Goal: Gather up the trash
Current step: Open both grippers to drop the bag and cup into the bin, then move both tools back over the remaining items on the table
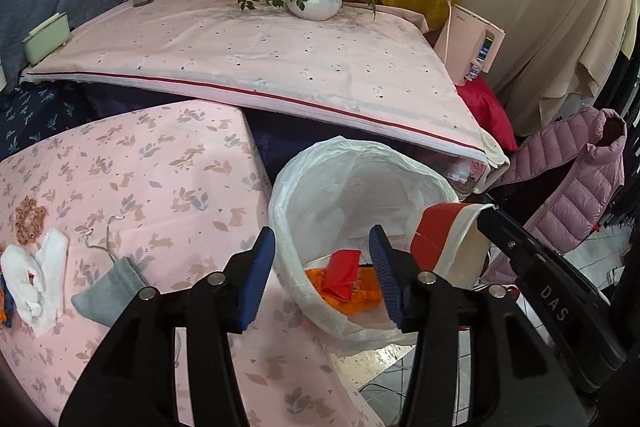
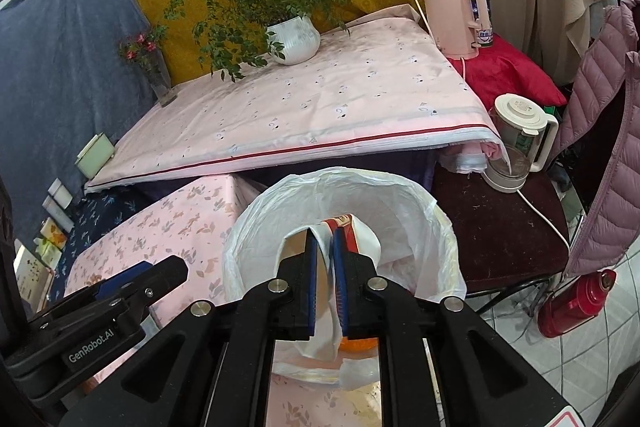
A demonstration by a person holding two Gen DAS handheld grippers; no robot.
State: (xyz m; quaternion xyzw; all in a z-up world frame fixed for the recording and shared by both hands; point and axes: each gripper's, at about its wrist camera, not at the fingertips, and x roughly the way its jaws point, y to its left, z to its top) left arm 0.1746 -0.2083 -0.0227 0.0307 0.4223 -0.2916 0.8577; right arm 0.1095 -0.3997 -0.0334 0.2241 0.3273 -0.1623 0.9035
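The left gripper is hanging over the near rim of the trash bin, which is lined with a white plastic bag. Its two blue pads are standing apart, and nothing is sitting between them. Down in the bin, right past those pads, red trash is lying on top of orange trash.

The right gripper is reaching over the same bin from the other side. Its pads are almost pressed together and they are pinching a red and white wrapper. The wrapper is sticking up above the bin's opening, folded over the pads.

On the bunny tablecloth to the left of the bin, white tissues are lying near a grey pouch and a small brown ring thing. They are well apart from both grippers.

The gripper bodies are hiding the front of the bin. The tissues are being cut off at the picture's edge, and something blue and orange beside them is too small to make out. What the brown ring thing is, I cannot tell.
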